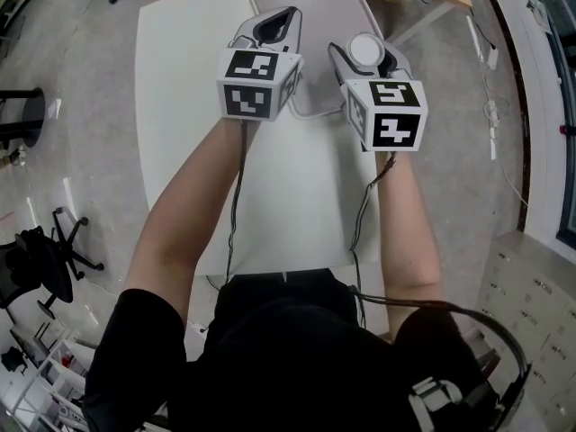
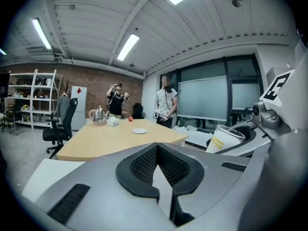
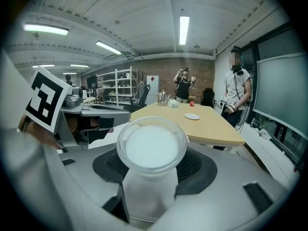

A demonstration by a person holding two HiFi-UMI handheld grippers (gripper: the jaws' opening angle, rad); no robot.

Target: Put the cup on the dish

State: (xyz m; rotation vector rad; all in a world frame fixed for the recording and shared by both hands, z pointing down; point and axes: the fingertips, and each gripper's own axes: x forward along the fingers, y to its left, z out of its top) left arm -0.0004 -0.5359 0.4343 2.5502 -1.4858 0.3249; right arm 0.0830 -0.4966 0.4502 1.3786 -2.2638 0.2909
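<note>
Far left, in the background: a black office chair (image 2: 60, 129) and shelving (image 2: 29, 95).

Left gripper (image 1: 281, 23): jaws pressed together at the tips, nothing between them. We see it over the white table (image 1: 180, 106), just beside the right one.

A grey-rimmed tray (image 1: 310, 3) lies at the far end of that table, ahead of both grippers. Beyond it, a tan wooden table (image 2: 96, 141) carries a kettle (image 2: 98, 114) and a small white dish (image 2: 139, 131). Two people (image 2: 166, 102) stand behind that table.

Right gripper (image 1: 367, 61): jaws pinch the cup (image 3: 151, 148), one pad on each side of its body, with its round end facing the gripper's camera. From the left gripper view we read the cup as tilted, white with yellow print.

The cup is well apart from the dish, not on it.
</note>
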